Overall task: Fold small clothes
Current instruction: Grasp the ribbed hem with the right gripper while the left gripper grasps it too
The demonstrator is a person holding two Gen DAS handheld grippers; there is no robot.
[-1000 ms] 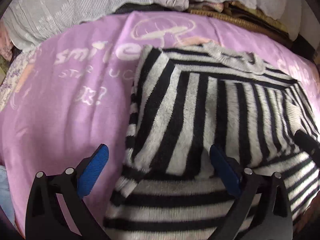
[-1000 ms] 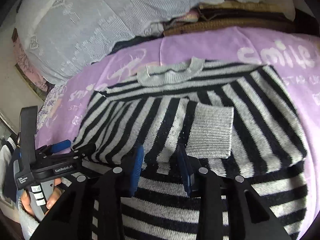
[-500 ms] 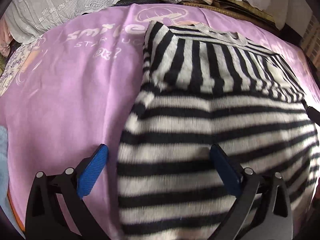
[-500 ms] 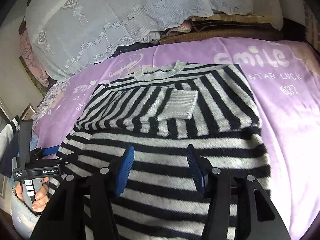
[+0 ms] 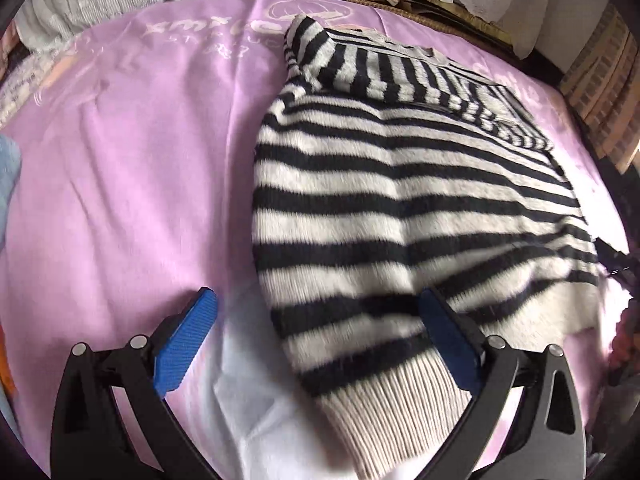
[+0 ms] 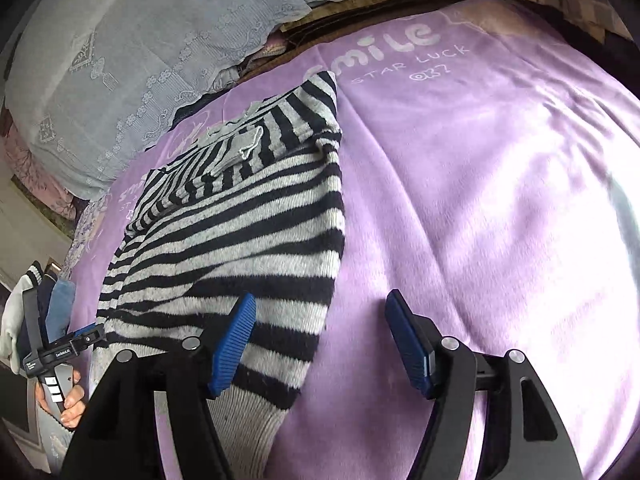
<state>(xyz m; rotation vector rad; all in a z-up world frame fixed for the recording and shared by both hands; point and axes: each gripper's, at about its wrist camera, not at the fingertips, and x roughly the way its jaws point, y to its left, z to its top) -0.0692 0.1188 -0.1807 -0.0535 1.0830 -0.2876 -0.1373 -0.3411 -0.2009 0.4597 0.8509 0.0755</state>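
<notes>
1. Striped black-and-white knit sweater (image 5: pixel 400 184) is lying flat on the purple blanket (image 5: pixel 132 184), sleeves folded in across the chest.
2. Ribbed pale hem (image 5: pixel 392 408) is facing the cameras; grey collar at the far end.
3. Left gripper (image 5: pixel 316 340) is hovering over the hem, fingers (image 5: pixel 184 344) spread wide, gripping nothing.
4. Right gripper (image 6: pixel 320 344) is opening, straddling the sweater's edge, pads not pressing it.

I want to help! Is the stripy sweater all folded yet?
Partly. The sweater lies on the purple blanket with its sleeves folded in, a cuff on top. Both grippers, left and right, hold nothing; the right's jaws are opening near the hem. Folding the body is left.
</notes>
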